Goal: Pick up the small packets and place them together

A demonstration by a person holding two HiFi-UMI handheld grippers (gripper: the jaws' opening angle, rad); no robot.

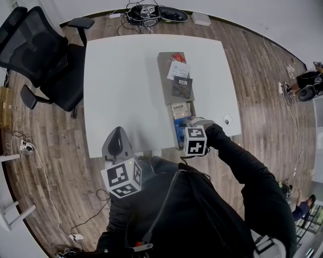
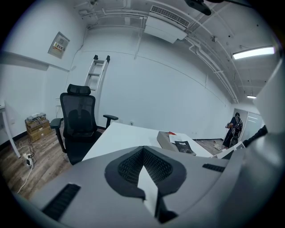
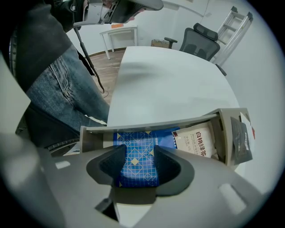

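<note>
A long grey tray (image 1: 160,75) lies on the white table (image 1: 121,75) and holds several small packets. At its near end a blue patterned packet (image 3: 133,142) lies flat. My right gripper (image 3: 136,156) points straight down over that packet, open, with jaws standing either side of it. Beside it lies a white printed packet (image 3: 198,140). Farther along the tray are a dark packet (image 1: 181,86), a white one (image 1: 178,69) and a red one (image 1: 177,57). My left gripper (image 1: 118,132) hovers shut and empty at the table's front edge, left of the tray (image 2: 167,141).
A black office chair (image 1: 45,55) stands at the table's left side. Cables and gear (image 1: 151,14) lie on the floor beyond the far edge. A small round object (image 1: 228,120) sits near the table's right edge. A person (image 2: 234,129) stands far off to the right.
</note>
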